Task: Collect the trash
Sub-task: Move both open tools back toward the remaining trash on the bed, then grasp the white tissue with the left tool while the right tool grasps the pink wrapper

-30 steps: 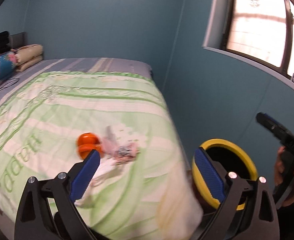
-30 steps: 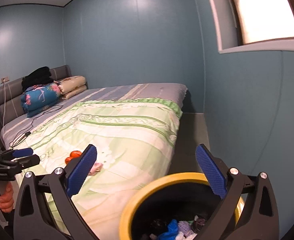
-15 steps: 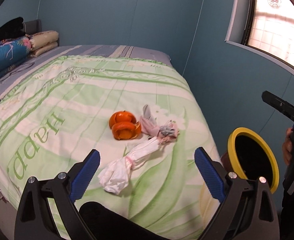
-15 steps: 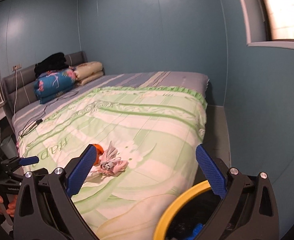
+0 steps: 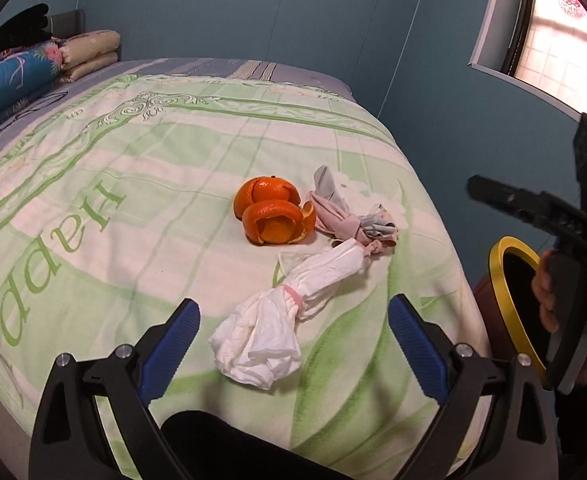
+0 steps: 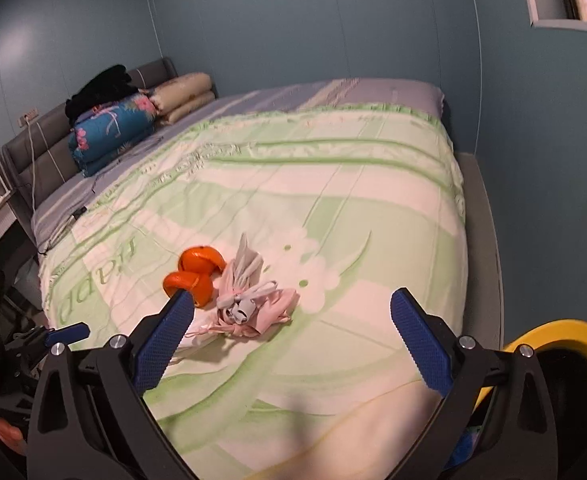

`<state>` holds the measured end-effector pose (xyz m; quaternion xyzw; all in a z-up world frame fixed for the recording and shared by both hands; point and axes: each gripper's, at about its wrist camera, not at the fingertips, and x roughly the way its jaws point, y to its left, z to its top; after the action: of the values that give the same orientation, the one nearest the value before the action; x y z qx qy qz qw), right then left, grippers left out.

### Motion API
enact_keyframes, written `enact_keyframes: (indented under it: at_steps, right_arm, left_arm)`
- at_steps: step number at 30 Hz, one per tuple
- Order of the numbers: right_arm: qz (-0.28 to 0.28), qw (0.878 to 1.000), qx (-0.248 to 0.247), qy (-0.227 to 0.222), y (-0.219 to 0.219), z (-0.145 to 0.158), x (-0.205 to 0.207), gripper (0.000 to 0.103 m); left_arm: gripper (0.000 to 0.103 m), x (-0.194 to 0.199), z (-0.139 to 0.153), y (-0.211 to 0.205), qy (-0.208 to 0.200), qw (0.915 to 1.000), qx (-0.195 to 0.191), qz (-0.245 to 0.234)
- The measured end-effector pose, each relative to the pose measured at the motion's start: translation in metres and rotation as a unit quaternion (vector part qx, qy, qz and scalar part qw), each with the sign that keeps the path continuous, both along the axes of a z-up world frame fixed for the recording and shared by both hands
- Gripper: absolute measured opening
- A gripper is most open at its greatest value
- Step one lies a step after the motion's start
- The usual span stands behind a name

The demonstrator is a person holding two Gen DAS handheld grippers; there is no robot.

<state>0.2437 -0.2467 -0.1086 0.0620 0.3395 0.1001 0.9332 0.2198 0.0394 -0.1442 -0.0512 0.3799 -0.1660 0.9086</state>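
Trash lies on a green and white bedspread [image 5: 93,184]: orange peel [image 5: 273,216], a crumpled pink and grey wrapper [image 5: 349,220] and a twisted white tissue bundle [image 5: 285,316]. My left gripper [image 5: 293,344] hangs open just above the near end of the tissue. The right wrist view has the same orange peel [image 6: 197,272] and wrapper [image 6: 249,300] ahead of my open right gripper [image 6: 291,336], which is empty. A bin with a yellow rim [image 5: 509,300] stands on the floor at the bed's right corner, and the bin rim [image 6: 561,336] shows again low at right.
Folded blankets and a blue floral pillow [image 6: 109,132] are stacked by the grey headboard [image 6: 41,152]. A cable [image 6: 65,216] trails over the bed's left side. Teal walls enclose the bed, with a window [image 5: 565,40] at right. A hand [image 5: 549,292] holds the other gripper handle.
Both grippers have moved from over the bin toward the bed. The trash pile now looks larger and nearer in both views, and the bin has slid to the right edge.
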Motion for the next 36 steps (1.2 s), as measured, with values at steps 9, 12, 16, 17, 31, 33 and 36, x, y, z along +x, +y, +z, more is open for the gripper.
enact_keyframes:
  at_steps: [9, 12, 16, 17, 31, 33, 36]
  right_arm:
    - [-0.016, 0.998, 0.002, 0.055, 0.016, -0.032, 0.033, 0.084]
    - [-0.02, 0.997, 0.011, 0.076, 0.019, -0.041, 0.043, 0.082]
    - [-0.03, 0.995, 0.014, 0.094, 0.023, -0.049, 0.054, 0.08]
    - [-0.031, 0.994, 0.015, 0.099, 0.023, -0.05, 0.056, 0.08]
    - [-0.032, 0.991, 0.01, 0.127, 0.03, -0.063, 0.066, 0.063]
    - [-0.03, 0.991, 0.01, 0.127, 0.031, -0.063, 0.067, 0.059]
    - [-0.025, 0.991, 0.008, 0.128, 0.033, -0.063, 0.066, 0.05]
  left_arm:
    - [0.091, 0.009, -0.012, -0.007, -0.001, 0.9998, 0.012, -0.013]
    - [0.091, 0.013, -0.014, -0.009, -0.002, 0.9997, 0.012, -0.019]
    - [0.087, 0.019, -0.014, -0.012, -0.004, 0.9997, 0.01, -0.023]
    - [0.086, 0.021, -0.014, -0.012, -0.003, 0.9996, 0.009, -0.025]
    - [0.053, 0.03, -0.034, -0.027, 0.02, 0.9983, 0.036, -0.042]
    - [0.047, 0.028, -0.035, -0.029, 0.017, 0.998, 0.044, -0.042]
    - [0.034, 0.029, -0.036, -0.03, 0.019, 0.9978, 0.05, -0.039]
